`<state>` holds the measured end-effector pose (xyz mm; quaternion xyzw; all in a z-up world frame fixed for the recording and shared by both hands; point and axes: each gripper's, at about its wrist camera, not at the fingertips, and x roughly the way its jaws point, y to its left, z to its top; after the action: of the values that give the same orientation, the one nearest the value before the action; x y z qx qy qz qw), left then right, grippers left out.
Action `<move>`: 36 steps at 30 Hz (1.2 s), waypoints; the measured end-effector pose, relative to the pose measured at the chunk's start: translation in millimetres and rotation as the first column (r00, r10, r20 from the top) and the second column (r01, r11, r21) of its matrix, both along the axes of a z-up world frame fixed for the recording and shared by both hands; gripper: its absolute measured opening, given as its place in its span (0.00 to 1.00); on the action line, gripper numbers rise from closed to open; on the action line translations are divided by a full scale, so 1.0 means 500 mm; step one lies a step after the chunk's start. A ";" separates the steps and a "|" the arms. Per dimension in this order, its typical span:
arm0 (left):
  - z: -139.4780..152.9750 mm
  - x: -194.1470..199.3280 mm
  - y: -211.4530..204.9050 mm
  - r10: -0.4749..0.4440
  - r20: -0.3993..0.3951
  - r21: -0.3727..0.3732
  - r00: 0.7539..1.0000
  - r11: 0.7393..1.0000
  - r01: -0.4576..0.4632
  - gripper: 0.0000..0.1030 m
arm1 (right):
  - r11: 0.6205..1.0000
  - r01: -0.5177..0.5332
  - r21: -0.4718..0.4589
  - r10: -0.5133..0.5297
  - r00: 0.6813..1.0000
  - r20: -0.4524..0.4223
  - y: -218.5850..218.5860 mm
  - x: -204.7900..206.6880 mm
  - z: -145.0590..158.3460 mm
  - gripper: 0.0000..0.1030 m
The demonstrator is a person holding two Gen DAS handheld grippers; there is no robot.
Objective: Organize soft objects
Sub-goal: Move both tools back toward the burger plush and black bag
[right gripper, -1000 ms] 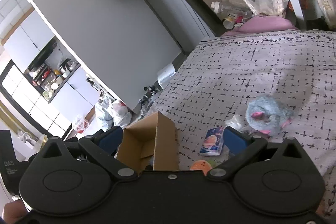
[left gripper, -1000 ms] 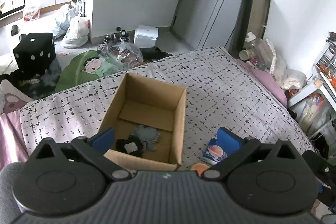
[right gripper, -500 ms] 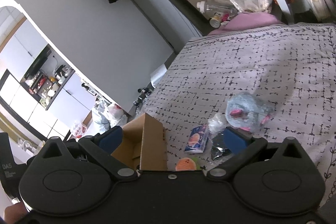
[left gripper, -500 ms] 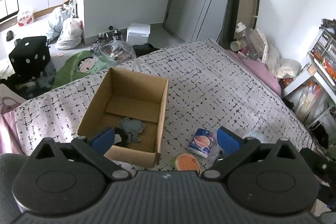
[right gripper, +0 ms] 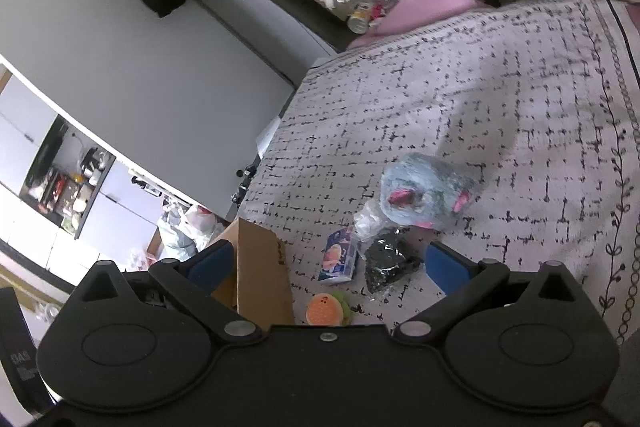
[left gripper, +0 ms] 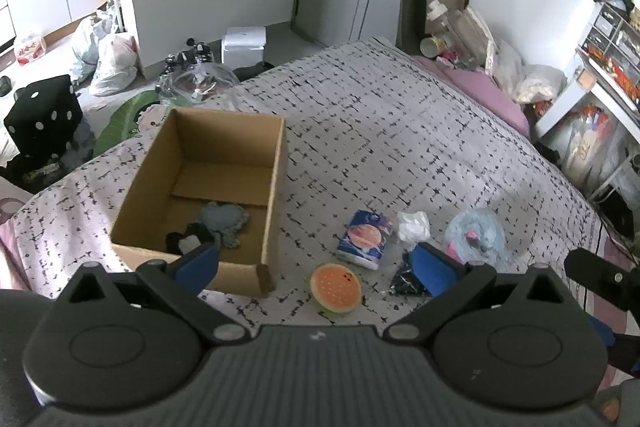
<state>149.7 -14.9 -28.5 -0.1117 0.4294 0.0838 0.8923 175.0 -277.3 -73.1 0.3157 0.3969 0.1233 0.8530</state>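
An open cardboard box (left gripper: 276, 163) stands on the patterned bedspread and holds a blue-grey soft toy (left gripper: 224, 219) and a black one (left gripper: 188, 241). To its right lie a burger-shaped toy (left gripper: 336, 287), a tissue pack (left gripper: 364, 239), a white wad (left gripper: 414, 225), a black bag (left gripper: 404, 281) and a blue plush (left gripper: 476, 239). My left gripper (left gripper: 316, 265) is open and empty above the burger toy. My right gripper (right gripper: 328, 263) is open and empty above the tissue pack (right gripper: 338, 261), with the blue plush (right gripper: 424, 191), black bag (right gripper: 390, 261), burger toy (right gripper: 326, 309) and box (right gripper: 260, 275) in view.
The bedspread (left gripper: 400, 131) reaches a pink pillow (left gripper: 480, 87) and clutter at the far right. Shelves (left gripper: 600, 67) stand right of the bed. On the floor at the left are a black dice cushion (left gripper: 40, 115), bags (left gripper: 104, 59) and a white box (left gripper: 244, 45).
Both grippers have pulled back and shifted right. The box has slid left in the left view, and the toys beside it have come into full view. Both stay open.
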 end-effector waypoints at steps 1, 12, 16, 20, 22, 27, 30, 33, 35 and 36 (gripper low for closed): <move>-0.004 0.002 -0.004 -0.002 -0.002 0.005 1.000 1.000 0.002 1.00 | 1.000 0.006 0.006 -0.005 1.000 -0.008 -0.004 0.002 -0.004 1.00; -0.058 0.037 -0.025 -0.003 -0.034 -0.007 0.999 1.000 0.003 0.99 | 0.997 0.053 0.048 -0.047 0.992 -0.115 -0.016 0.032 -0.062 0.99; -0.086 0.048 -0.031 -0.009 -0.052 -0.043 0.999 0.999 0.006 0.97 | 0.996 0.070 0.049 -0.063 0.988 -0.140 -0.012 0.041 -0.077 0.97; -0.112 0.058 -0.040 -0.011 -0.063 -0.052 0.998 0.999 0.008 0.97 | 0.995 0.088 0.045 -0.080 0.983 -0.164 -0.007 0.053 -0.094 0.92; -0.128 0.063 -0.041 -0.008 -0.078 -0.062 0.997 0.998 0.003 0.96 | 0.994 0.096 0.047 -0.086 0.981 -0.174 -0.004 0.061 -0.103 0.89; -0.168 0.076 -0.038 0.008 -0.116 -0.088 0.993 0.996 -0.018 0.91 | 0.993 0.110 0.036 -0.100 0.973 -0.210 0.007 0.081 -0.126 0.86; -0.187 0.082 -0.037 0.008 -0.129 -0.083 0.992 0.996 -0.019 0.89 | 0.993 0.114 0.032 -0.104 0.969 -0.224 0.013 0.091 -0.138 0.85; -0.207 0.088 -0.037 0.013 -0.141 -0.086 0.990 0.996 -0.025 0.88 | 0.993 0.112 0.027 -0.102 0.965 -0.240 0.021 0.100 -0.151 0.82; -0.219 0.094 -0.038 0.014 -0.148 -0.088 0.989 0.996 -0.027 0.87 | 0.994 0.108 0.027 -0.098 0.963 -0.253 0.025 0.107 -0.161 0.81; -0.226 0.097 -0.039 0.016 -0.154 -0.088 0.988 0.996 -0.030 0.86 | 0.994 0.107 0.024 -0.097 0.962 -0.256 0.027 0.110 -0.164 0.80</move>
<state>198.2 -34.6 -141.7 -0.1501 0.4987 0.0829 0.8496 229.9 -263.6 -155.3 0.3647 0.4839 0.0451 0.7942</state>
